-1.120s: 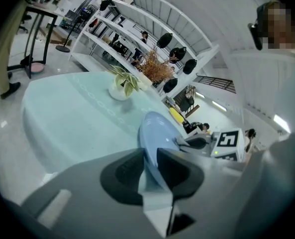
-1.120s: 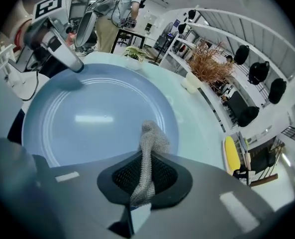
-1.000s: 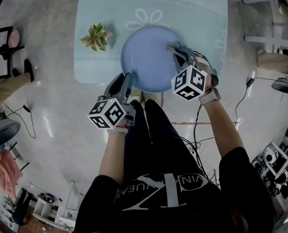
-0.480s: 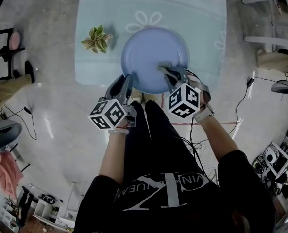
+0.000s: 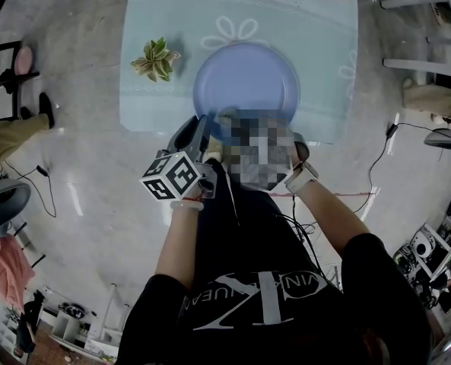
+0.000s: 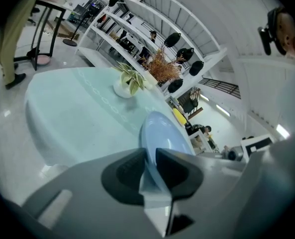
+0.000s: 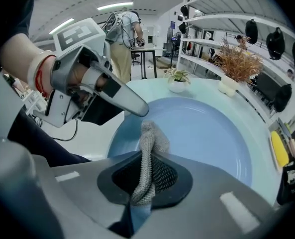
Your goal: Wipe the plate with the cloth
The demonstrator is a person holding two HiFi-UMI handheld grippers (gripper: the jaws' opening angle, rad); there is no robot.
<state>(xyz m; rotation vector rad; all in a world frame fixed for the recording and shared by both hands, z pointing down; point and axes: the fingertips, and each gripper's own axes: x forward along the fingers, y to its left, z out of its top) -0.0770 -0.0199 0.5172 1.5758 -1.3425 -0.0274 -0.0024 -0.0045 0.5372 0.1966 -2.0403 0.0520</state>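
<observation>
**Plate Held at Its Rim, Cloth Pinched over Its Near Edge**

**Head view.** A round, smooth, pale-blue plate (image 5: 246, 82) lies flat on a light-blue table (image 5: 149, 105) whose covering is printed with a white flower outline. The left gripper (image 5: 201, 126) meets the plate's near rim. Its cube (image 5: 172, 177) carries black-and-white square markers. A small plant (image 5: 155, 59) with striped green leaves stands to the plate's left. A mosaic patch covers the right gripper here. The white lettering on the person's black shirt appears upside down and is not fully legible.

**Left gripper view.** The left gripper's grey, matte jaws are pressed together on the plate's thin rim. The plate appears edge-on, running away from the gripper. The plant sits in a white pot (image 6: 121, 89) beyond the plate.

**Right gripper view.** The right gripper (image 7: 145, 176) pinches a grey cloth (image 7: 149, 143) of coarse knitted texture. The cloth forms a folded strip whose long axis runs straight out of the jaws. Its free end is over the plate's near rim. The plate has a shallow well and a raised, glossy rim. The tip of the left gripper rests on the plate's left edge. A yellow object (image 7: 278, 151) lies right of the plate.
</observation>
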